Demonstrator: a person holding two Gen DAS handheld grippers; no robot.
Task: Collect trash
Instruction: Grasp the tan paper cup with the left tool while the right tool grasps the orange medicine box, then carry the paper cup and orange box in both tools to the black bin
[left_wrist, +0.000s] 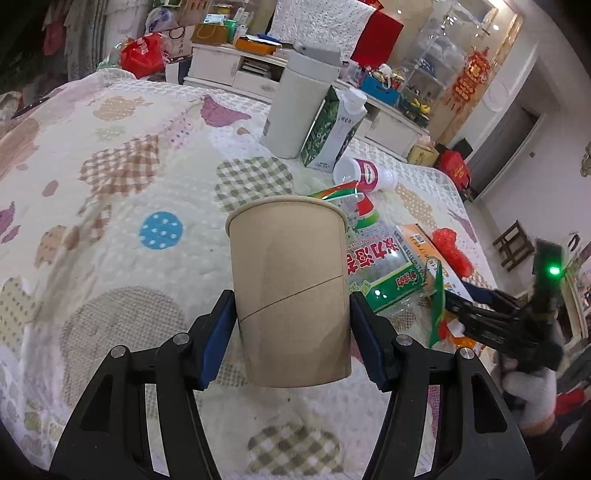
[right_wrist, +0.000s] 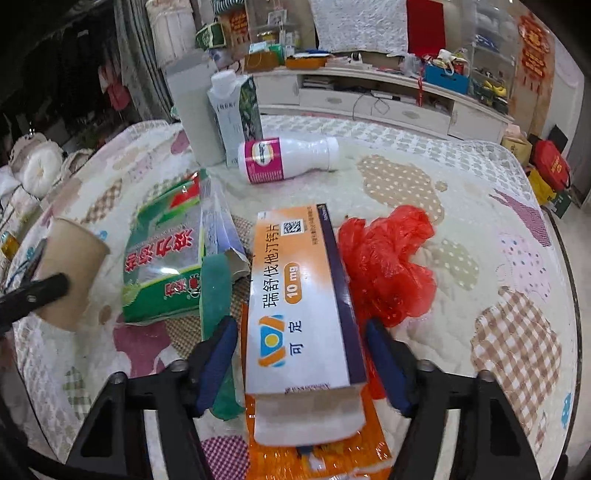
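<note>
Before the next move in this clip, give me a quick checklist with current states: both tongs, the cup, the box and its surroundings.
1. Left tongs gripping the paper cup: ok, pads on both sides.
2. Cup upright: ok, rim up.
3. Cup has room inside: cannot tell, interior hidden.
4. Right tongs straddle the medicine box: ok, a pad on each side.
5. Right tongs closed on the box: not ok, gaps show beside both pads.
6. Box free of neighbours: not ok, the red plastic bag and green wrapper lie against it, an orange packet under it.
</note>
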